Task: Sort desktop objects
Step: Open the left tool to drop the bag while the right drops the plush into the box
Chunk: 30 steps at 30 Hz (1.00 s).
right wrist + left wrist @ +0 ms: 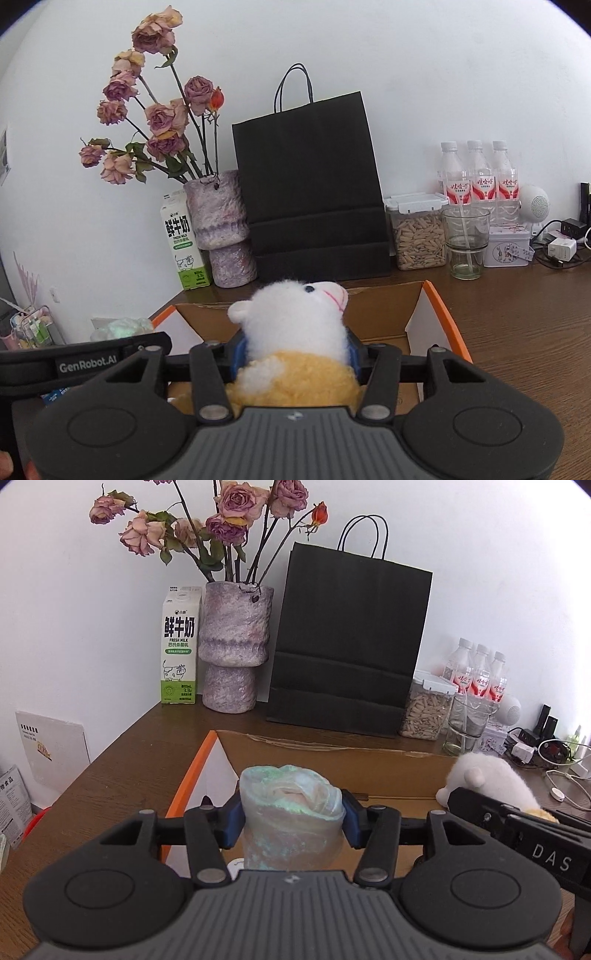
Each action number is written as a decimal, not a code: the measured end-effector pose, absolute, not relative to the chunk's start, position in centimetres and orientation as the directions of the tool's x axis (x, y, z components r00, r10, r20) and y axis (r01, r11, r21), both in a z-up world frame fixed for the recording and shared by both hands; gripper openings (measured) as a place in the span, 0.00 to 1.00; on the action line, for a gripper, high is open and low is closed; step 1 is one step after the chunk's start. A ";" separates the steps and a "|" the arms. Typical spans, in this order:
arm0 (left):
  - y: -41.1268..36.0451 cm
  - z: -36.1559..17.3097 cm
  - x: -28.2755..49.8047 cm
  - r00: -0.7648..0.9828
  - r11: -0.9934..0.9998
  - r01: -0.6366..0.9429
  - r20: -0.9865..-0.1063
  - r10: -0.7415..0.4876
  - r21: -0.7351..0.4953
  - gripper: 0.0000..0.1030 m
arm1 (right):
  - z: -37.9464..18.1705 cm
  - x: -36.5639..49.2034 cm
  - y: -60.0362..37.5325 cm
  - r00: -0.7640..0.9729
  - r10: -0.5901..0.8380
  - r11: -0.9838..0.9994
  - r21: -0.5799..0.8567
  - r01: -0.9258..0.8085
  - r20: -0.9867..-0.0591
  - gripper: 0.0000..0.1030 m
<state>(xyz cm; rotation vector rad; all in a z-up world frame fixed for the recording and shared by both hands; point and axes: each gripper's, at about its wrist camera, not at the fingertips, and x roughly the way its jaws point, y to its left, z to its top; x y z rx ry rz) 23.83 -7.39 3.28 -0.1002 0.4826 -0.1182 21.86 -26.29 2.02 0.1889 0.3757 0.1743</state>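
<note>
My left jaws [291, 821] grip an iridescent crumpled wad [290, 812] above the cardboard box [332, 764]; my right jaws [293, 356] clamp a white-and-yellow plush sheep [295, 332]. At eleven o'clock, a carton [180, 646] reads "FRESH MILK".

I'm over the wooden desk [122, 760]: cardboard box [332, 771] up front, then milk carton [180, 646], vase [232, 646], black paper bag [347, 635], seed jar [424, 709], glass [467, 725] behind.
</note>
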 end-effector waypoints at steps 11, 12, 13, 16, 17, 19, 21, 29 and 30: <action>-8.1 2.7 23.9 0.879 0.992 0.085 -0.462 -0.117 -0.091 0.64 | 3.1 22.1 -26.9 0.940 0.148 0.970 0.232 -0.077 -0.307 0.49; -8.1 2.6 23.9 0.877 0.992 0.085 -0.465 -0.117 -0.089 0.69 | 2.7 22.4 -26.8 0.933 0.142 0.972 0.224 -0.069 -0.330 0.51; -8.1 2.6 23.9 0.878 0.993 0.084 -0.465 -0.116 -0.088 0.74 | 2.5 22.7 -26.7 0.926 0.140 0.974 0.216 -0.065 -0.351 0.61; -7.7 2.7 23.4 0.892 0.995 0.061 -0.443 -0.090 -0.079 0.91 | 2.1 22.6 -26.4 0.917 0.147 0.977 0.201 -0.076 -0.370 0.89; -7.5 2.8 23.2 0.897 0.996 0.047 -0.435 -0.076 -0.077 0.99 | 2.2 22.3 -26.3 0.921 0.143 0.978 0.194 -0.075 -0.363 0.90; -6.9 2.9 22.8 0.907 0.995 0.032 -0.416 -0.068 -0.094 1.00 | 2.4 21.8 -26.3 0.925 0.133 0.980 0.185 -0.070 -0.356 1.00; -6.5 3.0 22.5 0.909 0.992 0.032 -0.409 -0.080 -0.122 1.00 | 2.4 21.4 -26.5 0.925 0.130 0.981 0.184 -0.067 -0.358 1.00; -6.1 3.1 21.8 0.920 0.990 0.020 -0.386 -0.072 -0.137 1.00 | 2.5 20.1 -26.7 0.925 0.132 0.979 0.191 -0.066 -0.356 1.00; -6.0 3.1 21.6 0.921 0.990 0.019 -0.382 -0.070 -0.137 1.00 | 2.4 19.9 -26.7 0.926 0.131 0.980 0.189 -0.066 -0.355 1.00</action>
